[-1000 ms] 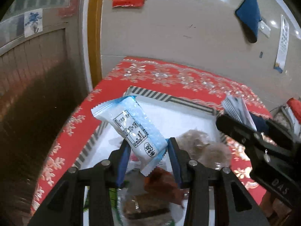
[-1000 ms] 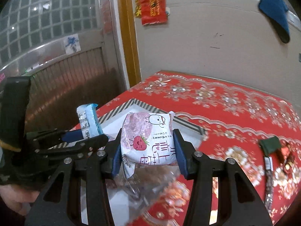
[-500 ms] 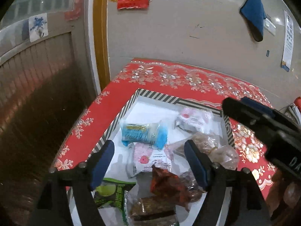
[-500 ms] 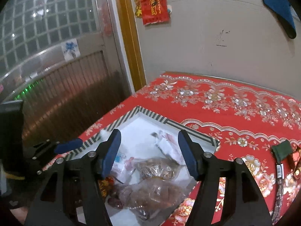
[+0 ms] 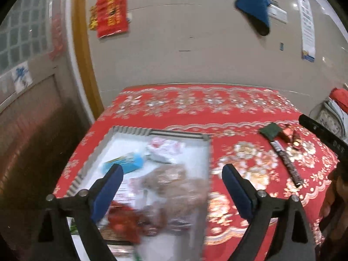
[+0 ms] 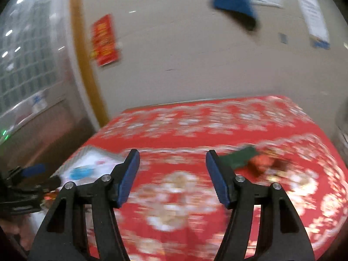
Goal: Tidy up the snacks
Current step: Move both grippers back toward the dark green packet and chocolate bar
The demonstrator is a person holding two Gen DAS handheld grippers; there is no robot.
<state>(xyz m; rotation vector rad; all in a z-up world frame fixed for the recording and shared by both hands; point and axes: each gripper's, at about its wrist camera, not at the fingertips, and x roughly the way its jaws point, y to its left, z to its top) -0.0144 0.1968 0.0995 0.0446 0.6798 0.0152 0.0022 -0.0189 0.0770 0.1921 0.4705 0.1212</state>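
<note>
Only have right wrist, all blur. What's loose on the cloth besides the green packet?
Observer: A long dark stick packet lies beside the green packet.
Operator: Left fingers carrying anything?
Observer: No. The left gripper is opening, with nothing between its fingers.
Operator: Is the pink packet in the tray?
Observer: Yes. The pink packet lies near the tray's far rim, next to the blue packet.
</note>
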